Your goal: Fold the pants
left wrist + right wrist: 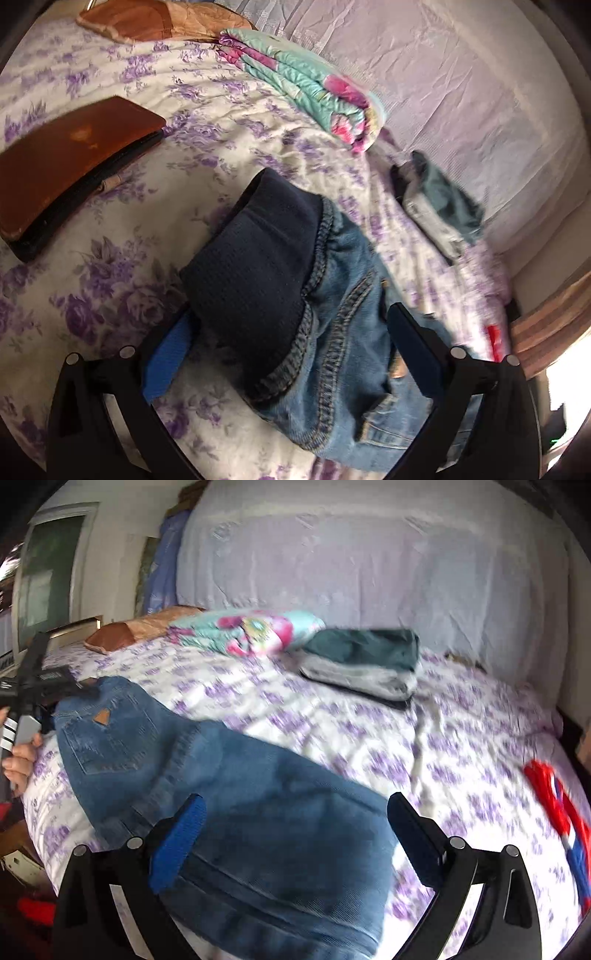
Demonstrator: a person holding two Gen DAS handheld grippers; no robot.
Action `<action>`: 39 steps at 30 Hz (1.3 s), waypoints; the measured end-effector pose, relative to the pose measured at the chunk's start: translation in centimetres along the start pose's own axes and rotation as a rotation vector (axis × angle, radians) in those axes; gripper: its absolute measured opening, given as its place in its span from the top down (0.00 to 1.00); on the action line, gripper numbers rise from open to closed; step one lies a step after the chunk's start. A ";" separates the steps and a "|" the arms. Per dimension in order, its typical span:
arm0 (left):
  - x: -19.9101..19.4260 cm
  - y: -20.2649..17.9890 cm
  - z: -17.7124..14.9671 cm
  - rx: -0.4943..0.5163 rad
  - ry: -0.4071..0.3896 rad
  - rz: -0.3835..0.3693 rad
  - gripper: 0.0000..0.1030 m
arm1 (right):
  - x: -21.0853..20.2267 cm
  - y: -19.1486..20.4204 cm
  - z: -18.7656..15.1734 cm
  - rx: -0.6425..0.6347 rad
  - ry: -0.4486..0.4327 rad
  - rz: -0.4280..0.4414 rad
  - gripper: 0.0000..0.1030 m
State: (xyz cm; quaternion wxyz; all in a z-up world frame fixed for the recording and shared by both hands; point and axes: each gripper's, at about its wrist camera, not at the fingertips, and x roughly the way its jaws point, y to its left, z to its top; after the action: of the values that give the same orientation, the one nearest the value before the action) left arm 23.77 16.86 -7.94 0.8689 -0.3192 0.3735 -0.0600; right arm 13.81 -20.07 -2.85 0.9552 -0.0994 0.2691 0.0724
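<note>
While both grippers gape, jeans [332, 332] lie between left gripper [291, 343] fingers; right gripper [295, 830] straddles the leg at 6 o'clock.

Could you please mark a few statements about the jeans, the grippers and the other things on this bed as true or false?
1. The jeans lie on a bedsheet with purple flowers. True.
2. The left gripper is shut on the jeans. False: its jaws stand wide apart around the dark waistband.
3. The right gripper is open over the denim. True.
4. The folded green and grey clothes rest on top of the jeans. False: they lie apart, farther up the bed.
5. A floral blanket lies near the headboard. True.
</note>
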 end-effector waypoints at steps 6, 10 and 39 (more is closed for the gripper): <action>0.3 0.1 0.2 -0.043 -0.022 0.036 0.36 | 2.7 0.5 -2.1 -0.097 0.148 -0.079 0.04; -0.2 -0.1 0.0 -0.037 -0.046 0.049 0.49 | 0.9 -0.1 -1.9 -0.059 0.051 -0.069 0.04; -1.6 -33.6 -24.4 1.264 -0.353 0.037 0.70 | 0.4 -16.1 -8.7 0.754 0.001 0.223 0.04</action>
State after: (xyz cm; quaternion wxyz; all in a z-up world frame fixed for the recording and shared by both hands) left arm 10.35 -21.59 0.59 0.9383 0.2544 0.1234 -0.1994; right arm 12.86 -37.64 -7.94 0.9109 0.2881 0.2864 0.0720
